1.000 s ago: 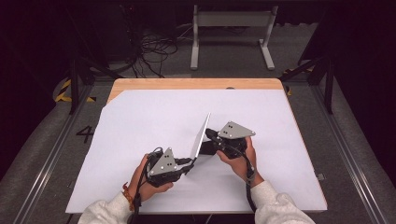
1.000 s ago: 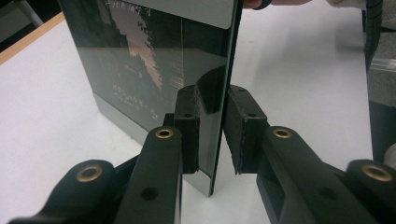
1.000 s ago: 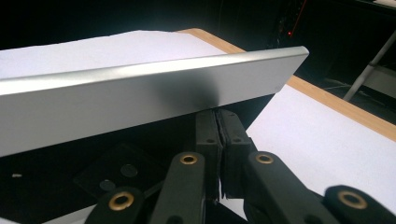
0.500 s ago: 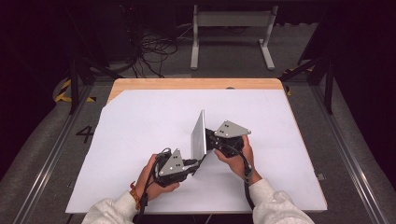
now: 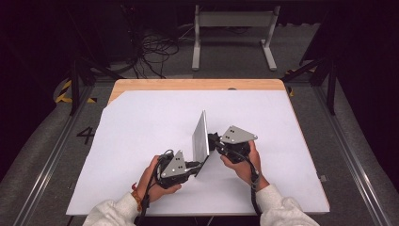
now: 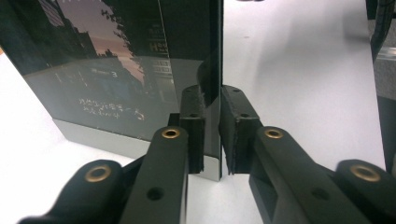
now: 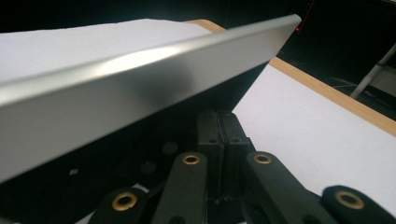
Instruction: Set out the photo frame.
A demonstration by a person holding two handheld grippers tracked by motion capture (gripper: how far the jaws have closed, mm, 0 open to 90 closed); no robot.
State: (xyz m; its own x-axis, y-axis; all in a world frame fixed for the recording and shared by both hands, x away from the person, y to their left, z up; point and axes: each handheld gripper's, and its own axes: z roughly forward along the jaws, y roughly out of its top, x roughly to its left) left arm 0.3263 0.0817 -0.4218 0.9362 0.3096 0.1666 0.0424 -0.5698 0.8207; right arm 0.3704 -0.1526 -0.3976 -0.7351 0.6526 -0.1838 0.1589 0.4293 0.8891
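A thin booklet (image 5: 201, 139) with a dark printed cover and a silver outer face stands on edge near the middle of the white sheet (image 5: 141, 132) that covers the table, towards the person's side. In the high view it rises almost upright between the two grippers, one bottom corner down at the sheet.

Left gripper view: the cover (image 6: 107, 74) carries a dusk street scene with pale lettering and a silver band along its lower edge. The left gripper (image 6: 212, 130) has its two pads either side of the cover's edge; the jaws have just been closing, and the left pad lies against the paper while a thin gap seems to remain at the right pad. I take this as a grip nearly made, not yet firm.

Right gripper view: the right gripper (image 7: 219, 140) has its pads squeezed together, apparently pinching a dark leaf below the silver cover (image 7: 140, 70), which slants across above it. What exactly is pinched is hard to tell.

Judgement on progress: the booklet is lifted off flat and propped open at a narrow angle, so the raising is done. Left to do, it seems: secure the left hold, then spread or turn the covers.

Outward: the wooden table edge (image 5: 197, 84) is beyond the sheet, with cables (image 5: 155, 47) and a metal stand (image 5: 233, 28) on the dark floor behind.
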